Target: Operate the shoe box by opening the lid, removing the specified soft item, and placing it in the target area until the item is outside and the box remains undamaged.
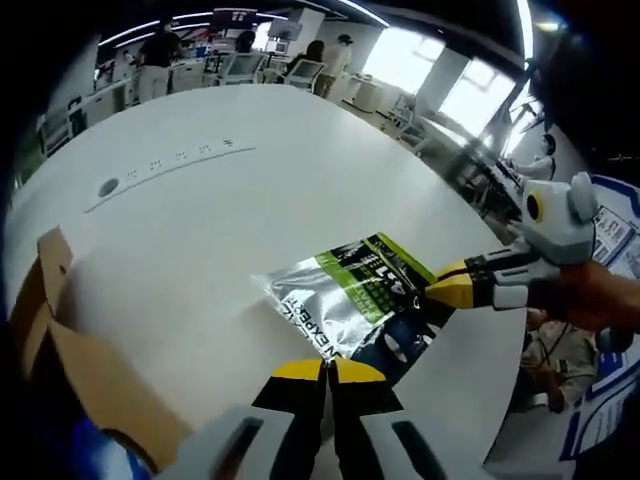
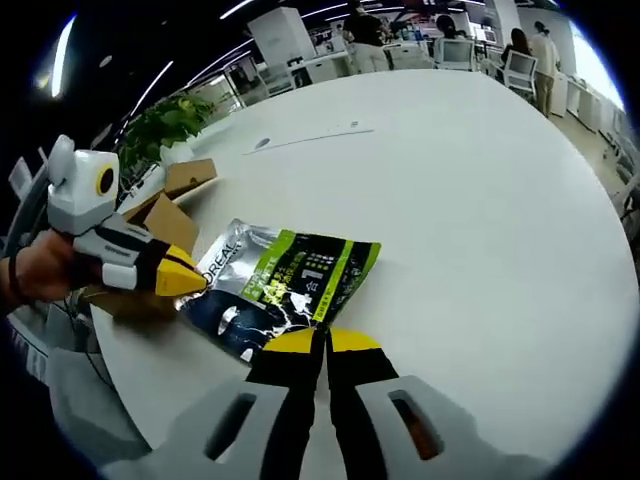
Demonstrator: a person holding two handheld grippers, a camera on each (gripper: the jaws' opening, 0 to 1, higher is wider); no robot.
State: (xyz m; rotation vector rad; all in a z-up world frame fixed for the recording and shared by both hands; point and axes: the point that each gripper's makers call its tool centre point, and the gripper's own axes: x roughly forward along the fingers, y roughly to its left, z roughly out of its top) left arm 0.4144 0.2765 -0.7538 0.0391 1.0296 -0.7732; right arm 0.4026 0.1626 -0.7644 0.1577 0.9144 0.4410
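A flat soft packet [image 1: 345,295] [image 2: 290,275], printed silver, green and dark, lies on the round white table [image 1: 200,200] [image 2: 470,200], outside the box. My left gripper [image 1: 325,370] has its yellow-tipped jaws pressed together at the packet's near corner; in the right gripper view it [image 2: 188,277] comes in from the left and pinches that corner. My right gripper [image 2: 322,342] is shut on the packet's opposite edge, and in the left gripper view it [image 1: 440,290] reaches in from the right. The open brown cardboard shoe box [image 1: 60,340] [image 2: 165,210] sits beside the packet.
A potted green plant [image 2: 165,120] stands past the box. A long cable slot and a round grommet [image 1: 108,186] mark the table's far side. Desks, chairs and several people fill the room beyond. The table edge curves close to the packet.
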